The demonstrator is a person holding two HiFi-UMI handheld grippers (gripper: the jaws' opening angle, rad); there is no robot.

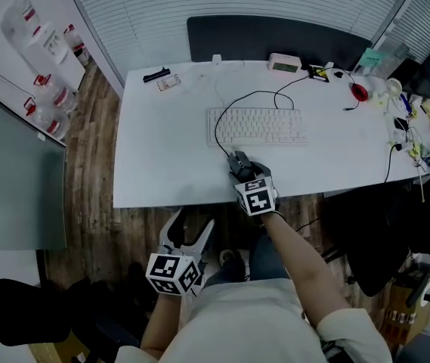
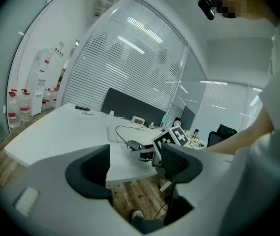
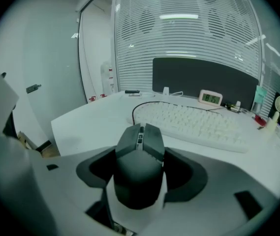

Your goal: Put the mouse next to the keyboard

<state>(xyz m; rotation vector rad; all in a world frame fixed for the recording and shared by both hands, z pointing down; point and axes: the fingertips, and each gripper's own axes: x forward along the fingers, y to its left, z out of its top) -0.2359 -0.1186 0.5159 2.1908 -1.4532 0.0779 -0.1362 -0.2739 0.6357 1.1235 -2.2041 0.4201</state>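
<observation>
A dark grey wired mouse (image 1: 237, 159) (image 3: 140, 146) sits on the white desk (image 1: 162, 165) near its front edge, just in front of the white keyboard (image 1: 258, 125) (image 3: 199, 122). My right gripper (image 1: 243, 169) (image 3: 140, 171) reaches over the desk edge and is shut on the mouse, one pad against each of its sides. The mouse's black cable loops left around the keyboard and runs to the back of the desk. My left gripper (image 1: 192, 237) (image 2: 132, 168) hangs below the desk edge over the wooden floor, open with nothing between its fingers.
A small digital clock (image 1: 283, 63) stands at the back of the desk, a black marker (image 1: 156, 75) at the back left. A red object (image 1: 360, 91) and cluttered cables lie at the right. A black chair (image 1: 396, 225) stands right of me. Water bottles (image 1: 44, 89) line the left wall.
</observation>
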